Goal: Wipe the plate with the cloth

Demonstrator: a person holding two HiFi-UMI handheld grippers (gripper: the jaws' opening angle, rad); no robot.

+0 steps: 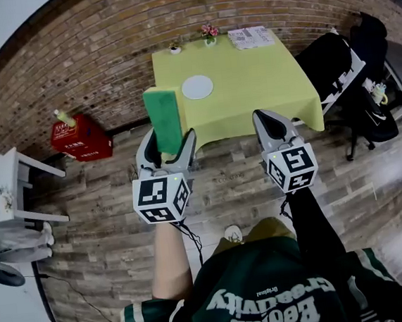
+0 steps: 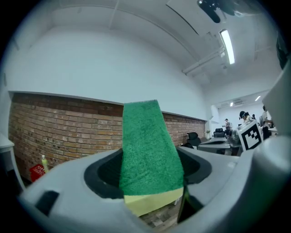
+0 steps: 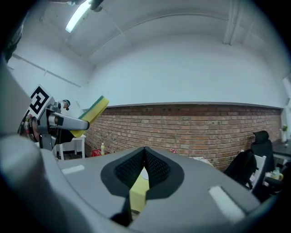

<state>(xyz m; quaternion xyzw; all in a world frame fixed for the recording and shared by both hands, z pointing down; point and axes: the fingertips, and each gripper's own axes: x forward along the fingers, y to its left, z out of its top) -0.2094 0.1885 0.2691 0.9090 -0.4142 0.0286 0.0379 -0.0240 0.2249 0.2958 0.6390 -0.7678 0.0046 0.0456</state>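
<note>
Left gripper (image 1: 167,143) clamps the lower end of the cloth (image 1: 163,118), seemingly a light, squashy sponge pad standing above its jaws; the plate (image 1: 197,87), likely stiff and breakable, lies well ahead on the table (image 1: 267,79); right gripper (image 1: 268,119) is pinched closed, empty.
</note>
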